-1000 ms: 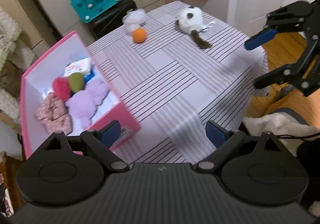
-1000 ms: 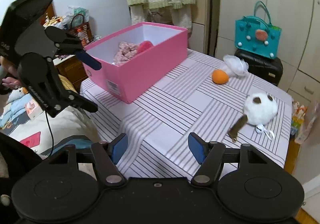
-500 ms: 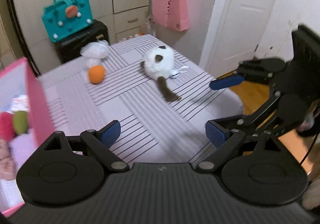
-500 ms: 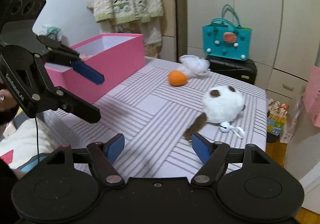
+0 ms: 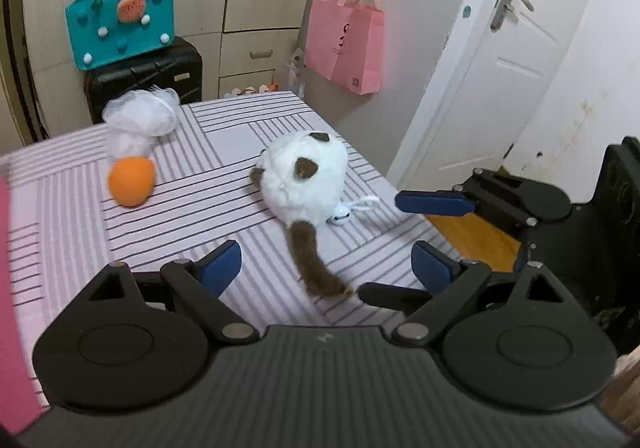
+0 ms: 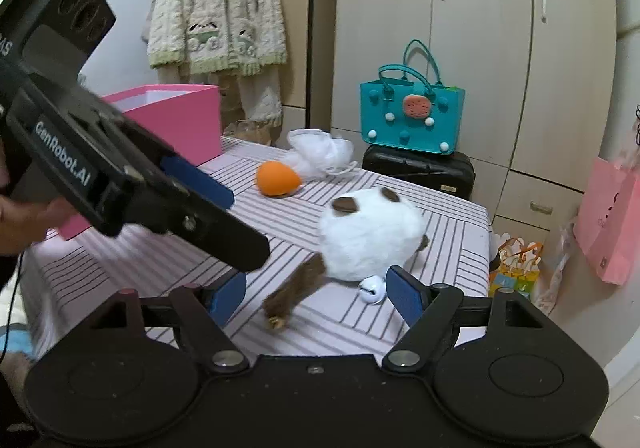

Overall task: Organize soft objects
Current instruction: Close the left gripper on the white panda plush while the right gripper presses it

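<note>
On the striped table (image 5: 168, 215), from left to right as the left wrist view shows it:

Pink box (image 6: 188, 119): at the table's far left; only a blurred pink edge shows in the left wrist view, while the right wrist view shows its open top and side wall behind the left gripper. Its contents cannot be seen.

Orange ball (image 5: 132, 181): soft and round, lying on the cloth right of the box, well apart from it.

White mesh pouf (image 5: 140, 119): just behind the orange ball, at the far edge of the table, touching or nearly touching the ball.

Teal bag (image 5: 120, 27): off the table, standing on a black suitcase (image 5: 148, 75) against the cupboards.

Left gripper (image 5: 324, 268): jaws spread wide, nothing between the pads; the brown tail of the plush lies on the cloth in the gap ahead of them.

White plush toy (image 5: 308, 175): round, with brown patches and a long brown tail pointing toward both grippers; it lies near the right-hand edge of the table, right of the ball and apart from it.

Small white bell (image 5: 342, 211): beside the plush at its lower right, touching or very close to it, with a white cord.

Right gripper (image 6: 316, 292): jaws opening, nothing pressed between them; the plush and bell lie just ahead of the pads.

Pink paper bag (image 5: 348, 43): hanging on the wall beyond the table.

White door (image 5: 500, 59): at the far right, shut.
</note>
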A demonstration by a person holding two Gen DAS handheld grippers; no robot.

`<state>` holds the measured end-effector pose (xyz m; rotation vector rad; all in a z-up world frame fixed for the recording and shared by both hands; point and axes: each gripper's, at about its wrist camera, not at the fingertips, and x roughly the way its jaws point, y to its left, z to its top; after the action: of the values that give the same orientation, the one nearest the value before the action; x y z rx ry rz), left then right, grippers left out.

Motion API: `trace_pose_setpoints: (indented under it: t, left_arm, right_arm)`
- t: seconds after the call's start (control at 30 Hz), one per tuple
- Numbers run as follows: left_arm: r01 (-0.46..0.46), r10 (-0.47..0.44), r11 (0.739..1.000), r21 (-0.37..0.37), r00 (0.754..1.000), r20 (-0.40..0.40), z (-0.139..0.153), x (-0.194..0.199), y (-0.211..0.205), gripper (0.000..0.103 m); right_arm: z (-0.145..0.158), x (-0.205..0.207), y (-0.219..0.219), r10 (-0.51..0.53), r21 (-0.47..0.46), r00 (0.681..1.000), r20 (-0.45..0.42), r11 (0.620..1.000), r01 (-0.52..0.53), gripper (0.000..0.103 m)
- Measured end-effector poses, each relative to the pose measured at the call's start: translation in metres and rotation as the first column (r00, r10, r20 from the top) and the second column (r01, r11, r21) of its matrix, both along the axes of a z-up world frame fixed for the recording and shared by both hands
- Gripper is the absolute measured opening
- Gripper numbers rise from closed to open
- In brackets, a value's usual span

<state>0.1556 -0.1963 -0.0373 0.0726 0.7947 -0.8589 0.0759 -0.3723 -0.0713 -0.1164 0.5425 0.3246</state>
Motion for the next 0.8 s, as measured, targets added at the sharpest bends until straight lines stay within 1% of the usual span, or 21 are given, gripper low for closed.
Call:
trace_pose_setpoints:
  t: [0.2, 0.3, 0.37, 0.47, 0.57, 0.73, 0.8]
  left_arm:
    - [-0.043, 0.039, 0.997, -0.057, 0.997, -0.062, -0.016, 0.024, -0.02, 0.092]
    - [-0.05, 0.046, 0.998, -0.043, 0.994, -0.096, -0.023, 0.037, -0.031, 0.092]
    - [-0.061, 0.058, 0.998, -0.023, 0.993, -0.101, -0.026, 0.042, -0.039, 0.092]
    - [-0.085, 0.082, 0.996, -0.02, 0.99, -0.11, -0.028, 0.05, -0.045, 0.092]
    - [-0.119, 0.116, 0.992, -0.03, 0.987, -0.109, -0.029, 0.058, -0.046, 0.091]
    - [-0.149, 0.145, 0.988, -0.027, 0.982, -0.121, -0.033, 0.068, -0.053, 0.089]
    - [-0.161, 0.156, 0.987, -0.027, 0.978, -0.137, -0.037, 0.072, -0.054, 0.084]
  right_arm:
    - [-0.009, 0.027, -0.011, -0.031, -0.014, 1.0, -0.003, 0.999, 0.031, 0.083]
    - [-0.012, 0.039, -0.015, -0.034, -0.006, 0.999, -0.001, 0.999, 0.034, 0.083]
    - [-0.013, 0.047, -0.016, -0.019, -0.009, 1.0, -0.003, 1.0, 0.019, 0.084]
    - [-0.015, 0.055, -0.014, 0.001, -0.055, 1.0, 0.012, 0.998, 0.0, 0.09]
    - [-0.017, 0.062, -0.012, 0.019, -0.088, 1.0, 0.015, 0.996, -0.017, 0.092]
    - [-0.019, 0.079, -0.014, 0.042, -0.055, 0.999, -0.022, 0.998, -0.043, 0.093]
    - [-0.02, 0.084, -0.015, 0.051, -0.033, 0.998, -0.048, 0.998, -0.052, 0.093]
